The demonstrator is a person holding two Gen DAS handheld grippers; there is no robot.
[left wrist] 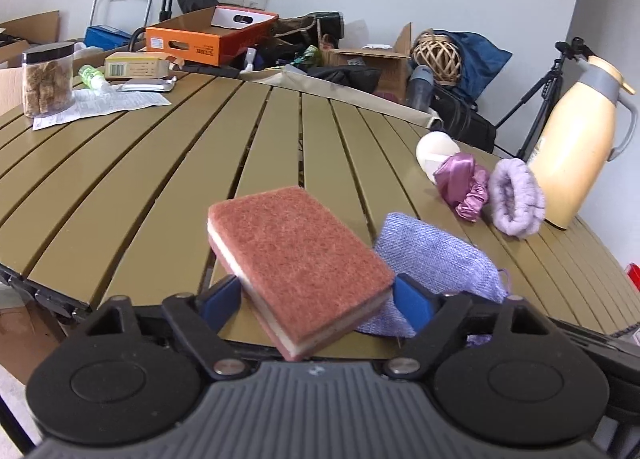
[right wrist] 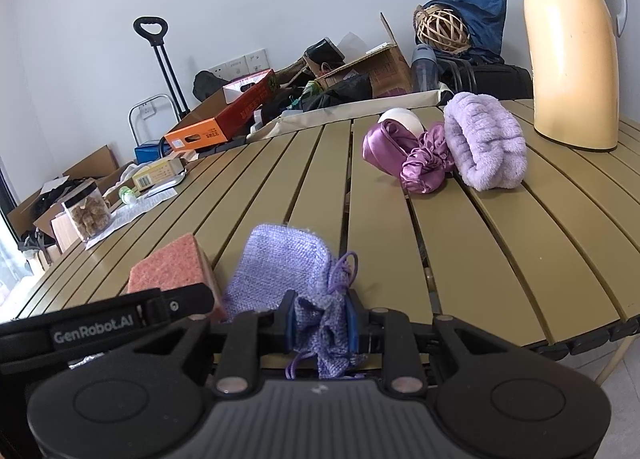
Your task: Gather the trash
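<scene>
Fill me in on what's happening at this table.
A person works two hand-held tongs over a slatted table. The left tongs are shut on a pink sponge, held above the table's near edge. The right tongs are shut on the gathered neck of a purple pouch, just right of the sponge. A thermos, two scrunchies and a jar sit on the table.

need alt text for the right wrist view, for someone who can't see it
The right gripper pinches the gathered neck of a purple pouch above a slatted table, with a sponge just left of it. Farther back sit a satin scrunchie, a fluffy band and a cream jug.
</scene>
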